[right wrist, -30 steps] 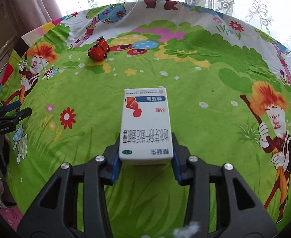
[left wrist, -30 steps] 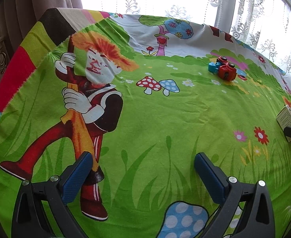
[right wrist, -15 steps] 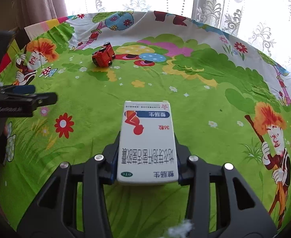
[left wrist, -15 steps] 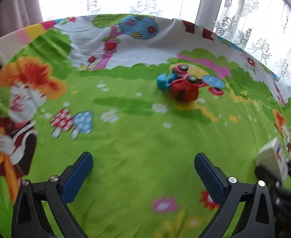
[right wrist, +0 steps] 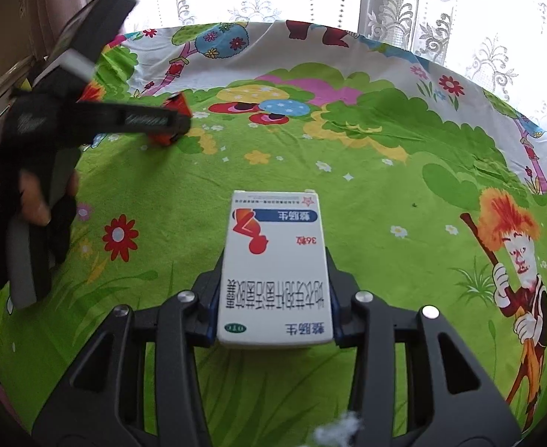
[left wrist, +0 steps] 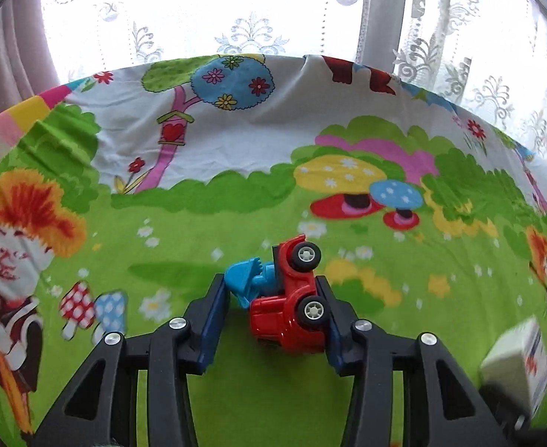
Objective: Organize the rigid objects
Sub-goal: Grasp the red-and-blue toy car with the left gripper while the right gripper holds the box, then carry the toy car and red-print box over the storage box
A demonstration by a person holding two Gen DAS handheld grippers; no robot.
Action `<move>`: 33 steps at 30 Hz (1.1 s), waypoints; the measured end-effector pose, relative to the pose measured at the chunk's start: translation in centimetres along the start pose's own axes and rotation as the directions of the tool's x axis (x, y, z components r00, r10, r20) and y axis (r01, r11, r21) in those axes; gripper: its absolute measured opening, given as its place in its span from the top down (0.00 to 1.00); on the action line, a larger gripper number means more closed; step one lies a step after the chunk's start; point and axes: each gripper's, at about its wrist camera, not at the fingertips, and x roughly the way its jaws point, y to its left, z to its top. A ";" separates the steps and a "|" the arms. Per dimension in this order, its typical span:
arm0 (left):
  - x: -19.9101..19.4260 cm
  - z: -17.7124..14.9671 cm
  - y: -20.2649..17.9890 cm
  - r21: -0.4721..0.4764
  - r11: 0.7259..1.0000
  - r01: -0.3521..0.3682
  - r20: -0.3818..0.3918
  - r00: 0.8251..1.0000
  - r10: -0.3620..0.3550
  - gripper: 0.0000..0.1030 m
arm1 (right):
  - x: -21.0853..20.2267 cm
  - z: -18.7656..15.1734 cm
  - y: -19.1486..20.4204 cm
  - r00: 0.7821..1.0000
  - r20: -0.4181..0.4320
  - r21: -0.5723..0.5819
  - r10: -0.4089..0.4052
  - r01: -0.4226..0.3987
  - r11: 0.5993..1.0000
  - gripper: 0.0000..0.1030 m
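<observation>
A red toy loader [left wrist: 288, 309] with a blue scoop lies on its side on the cartoon-print cloth [left wrist: 236, 391]. It sits between the pads of my left gripper [left wrist: 271, 285], whose jaws are closing. The right pad touches its wheels and the left pad meets the scoop. In the right wrist view the left gripper [right wrist: 182, 123] hides most of the toy [right wrist: 176, 104]. My right gripper [right wrist: 273, 275] is shut on a white medicine box [right wrist: 275, 272] held flat above the cloth. That box [left wrist: 515, 365] also shows blurred at the lower right of the left wrist view.
A gloved hand [right wrist: 20, 205] holds the left gripper's handle at the left. Lace curtains [left wrist: 258, 18] hang behind the table's far edge, with a heavier drape [right wrist: 68, 7] at the back left. The green cloth spreads wide to the right.
My left gripper has swept right and forward to the toy loader, and its wide jaws have come in around it. The right gripper has kept its hold on the box, almost still.
</observation>
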 end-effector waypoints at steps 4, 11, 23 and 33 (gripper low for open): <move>-4.5 -4.4 4.6 -0.071 0.997 0.008 0.026 1.000 -0.006 0.55 | 0.0 0.0 0.0 1.000 0.000 0.002 0.001 -0.001 1.000 0.55; -7.3 -8.7 7.2 -0.083 0.996 -0.023 0.010 1.000 0.024 0.55 | 0.0 0.0 -0.1 1.000 0.001 -0.002 -0.004 0.004 1.000 0.55; -10.4 -10.8 8.4 -0.147 0.988 -0.053 -0.001 0.999 0.053 0.55 | -0.8 -0.3 1.4 1.000 -0.030 0.012 0.001 -0.001 1.000 0.57; -13.4 -13.2 7.2 -0.086 0.996 -0.030 -0.011 1.000 0.029 0.55 | -4.6 -2.8 7.9 0.993 -0.074 -0.029 0.087 -0.089 0.996 0.57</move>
